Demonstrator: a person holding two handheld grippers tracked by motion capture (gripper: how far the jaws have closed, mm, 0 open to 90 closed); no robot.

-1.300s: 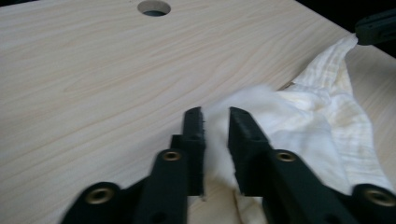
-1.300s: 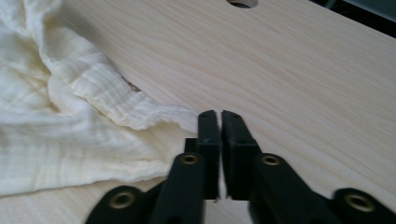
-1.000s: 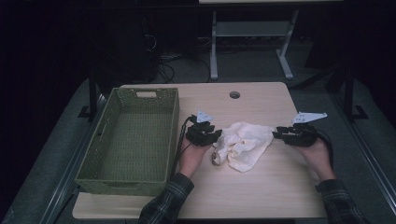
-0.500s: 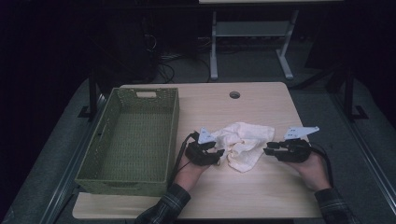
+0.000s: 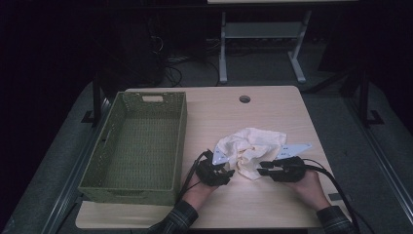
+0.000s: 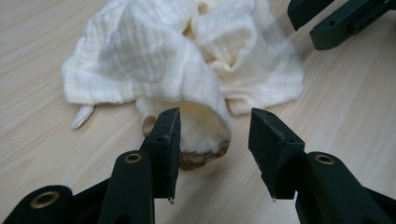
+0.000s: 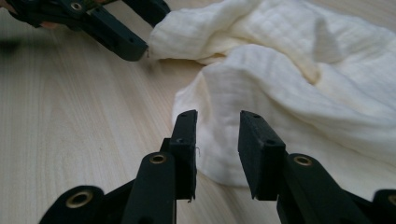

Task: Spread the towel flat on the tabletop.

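Your cloth (image 5: 251, 146) lies crumpled on the counter (image 5: 272, 109), right of the basket (image 5: 139, 146) and between your two grippers. Your left gripper (image 6: 214, 140) sits at the cloth's near left edge with its jaws apart, empty, a brown-edged fold lying just ahead of them on the wood. Your right gripper (image 7: 217, 140) sits at the near right edge, its jaws also apart and holding nothing, with a fold of cloth just ahead of their tips. Both hands rest low on the counter.
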